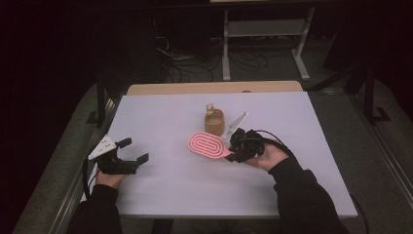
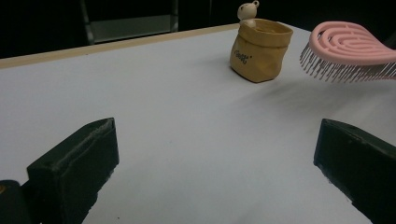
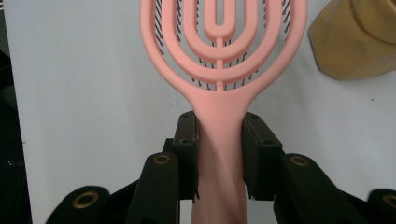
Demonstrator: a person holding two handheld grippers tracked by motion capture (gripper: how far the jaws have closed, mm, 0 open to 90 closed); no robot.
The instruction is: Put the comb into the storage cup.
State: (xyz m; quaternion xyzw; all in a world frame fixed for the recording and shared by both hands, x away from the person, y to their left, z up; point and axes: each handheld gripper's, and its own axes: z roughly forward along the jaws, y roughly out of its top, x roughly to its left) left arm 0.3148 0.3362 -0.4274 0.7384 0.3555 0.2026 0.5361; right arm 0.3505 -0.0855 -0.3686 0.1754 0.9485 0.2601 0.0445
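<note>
Pink hairbrush [image 1: 208, 145], oval-headed and vented, hangs at the centre of the high view, clamped by its handle in the right hand-held gripper [image 1: 234, 151] and held clear of the white tabletop [image 1: 170, 195]. In the right gripper view the two black jaws press on either side of the narrow handle just below the head, bristles turned down toward the tabletop. Directly above the brush in the high view stands a small tan paper-style bag [image 1: 214, 122] with a little bear figure [image 1: 210, 107] peeking from its mouth; the bag sits near the brush head but apart from it.

Risk from here, by judgement: the grip falls on a slim, smooth, tapering handle, with the broad head reaching far out beyond the jaws, so a quick swing could let the brush pivot or slide out. The bag looks light and soft, and a careless pass of the brush head could knock it over.

At centre right of the high view the right hand, in a dark sleeve, reaches in from the lower right with the gripper pointing left and slightly up-frame. At lower left, the left hand-held gripper [image 1: 134, 152] rests low over the tabletop, jaws spread wide with nothing between them, aimed toward the bag and brush.
</note>
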